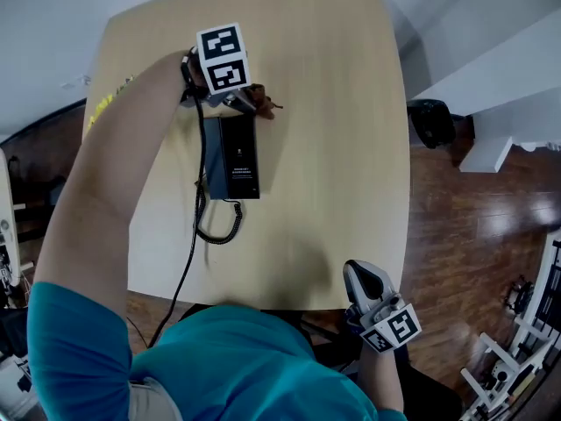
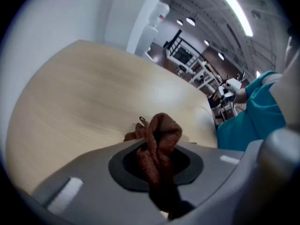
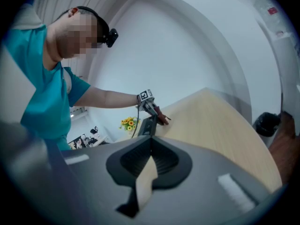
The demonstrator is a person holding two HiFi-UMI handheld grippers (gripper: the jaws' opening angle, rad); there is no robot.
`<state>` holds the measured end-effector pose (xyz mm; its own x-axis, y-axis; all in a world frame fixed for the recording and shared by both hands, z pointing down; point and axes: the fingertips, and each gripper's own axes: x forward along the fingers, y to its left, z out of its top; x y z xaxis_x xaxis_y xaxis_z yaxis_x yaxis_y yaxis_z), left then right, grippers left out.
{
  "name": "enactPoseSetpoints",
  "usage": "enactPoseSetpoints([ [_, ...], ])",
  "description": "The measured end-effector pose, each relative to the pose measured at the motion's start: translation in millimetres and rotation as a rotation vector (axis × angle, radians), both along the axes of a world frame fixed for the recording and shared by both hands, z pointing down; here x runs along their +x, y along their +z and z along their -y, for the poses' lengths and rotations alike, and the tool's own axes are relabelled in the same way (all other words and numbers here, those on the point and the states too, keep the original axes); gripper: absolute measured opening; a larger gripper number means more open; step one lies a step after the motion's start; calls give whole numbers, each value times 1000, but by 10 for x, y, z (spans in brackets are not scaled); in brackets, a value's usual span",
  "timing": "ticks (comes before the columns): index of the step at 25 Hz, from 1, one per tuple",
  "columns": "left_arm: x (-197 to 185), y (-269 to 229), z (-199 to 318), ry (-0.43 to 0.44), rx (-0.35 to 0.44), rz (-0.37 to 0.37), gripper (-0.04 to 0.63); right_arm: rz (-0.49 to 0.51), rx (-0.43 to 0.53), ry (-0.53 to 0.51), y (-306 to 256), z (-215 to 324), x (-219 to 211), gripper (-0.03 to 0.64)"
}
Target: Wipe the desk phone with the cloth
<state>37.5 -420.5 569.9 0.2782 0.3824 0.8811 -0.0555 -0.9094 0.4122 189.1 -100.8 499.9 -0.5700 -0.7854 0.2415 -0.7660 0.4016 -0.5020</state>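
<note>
1. Gripping the rust-brown cloth, our left gripper has its jaws clenched on it, and a bunched end pokes out past the tips.
2. We see the cloth at the far end of the black desk phone, by its far right corner.
3. We find the phone lying flat on the light wood table, left of centre, its length running away from us. Its coiled cord curls off the near end towards the near edge.
4. We have broad open tabletop from the phone's right side to the right edge. On its left only a narrow strip lies before the left edge.
5. Our left arm stretches forward over that left strip.
6. Our right gripper has its jaws drawn together on nothing. It hangs at the near edge, well apart from the phone.
</note>
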Motion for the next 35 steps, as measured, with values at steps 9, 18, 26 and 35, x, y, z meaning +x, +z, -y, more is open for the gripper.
enactPoseSetpoints([
  [9,180,215,-172,199,82,340,75,21,39,58,-133,-210,261,2],
  [18,148,66,-209,144,298,448,75,37,104,57,-338,-310,397,2],
  [26,56,-10,-173,-50,566,460,75,47,145,10,-515,-348,415,2],
  [35,208,89,-130,-204,651,255,75,49,177,-15,-678,-379,453,2],
])
